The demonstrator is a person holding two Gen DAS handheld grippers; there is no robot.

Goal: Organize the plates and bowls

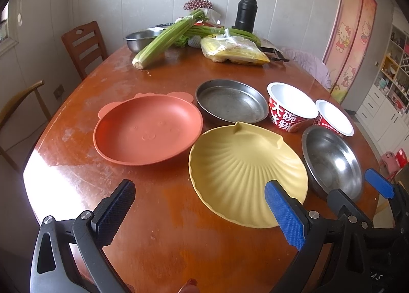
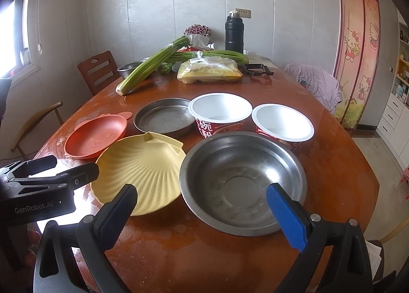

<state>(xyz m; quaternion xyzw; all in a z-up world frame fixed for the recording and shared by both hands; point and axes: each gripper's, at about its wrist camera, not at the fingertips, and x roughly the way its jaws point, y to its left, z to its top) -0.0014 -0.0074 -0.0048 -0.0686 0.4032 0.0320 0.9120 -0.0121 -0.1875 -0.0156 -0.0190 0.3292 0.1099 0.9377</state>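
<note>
On the wooden table lie an orange bear-face plate (image 1: pixel 147 130) (image 2: pixel 95 137), a yellow shell-shaped plate (image 1: pixel 245 173) (image 2: pixel 140 170), a flat steel pan (image 1: pixel 231 101) (image 2: pixel 165 119), a steel bowl (image 1: pixel 332 162) (image 2: pixel 242 183) and two red paper noodle bowls (image 1: pixel 291 107) (image 1: pixel 333 118) (image 2: pixel 219 114) (image 2: pixel 282 124). My left gripper (image 1: pixel 202 211) is open and empty, near the yellow plate's near rim. My right gripper (image 2: pixel 202 213) is open and empty over the steel bowl's near edge. The left gripper (image 2: pixel 74 167) also shows in the right wrist view.
At the far end lie celery bunches (image 1: pixel 163 37), a bagged yellow pack (image 1: pixel 235 50), a steel basin (image 1: pixel 143 38), a black flask (image 1: pixel 245 13) and flowers (image 1: pixel 198 4). Wooden chairs (image 1: pixel 84 45) stand at the left. The table's near edge (image 1: pixel 179 267) is just below the grippers.
</note>
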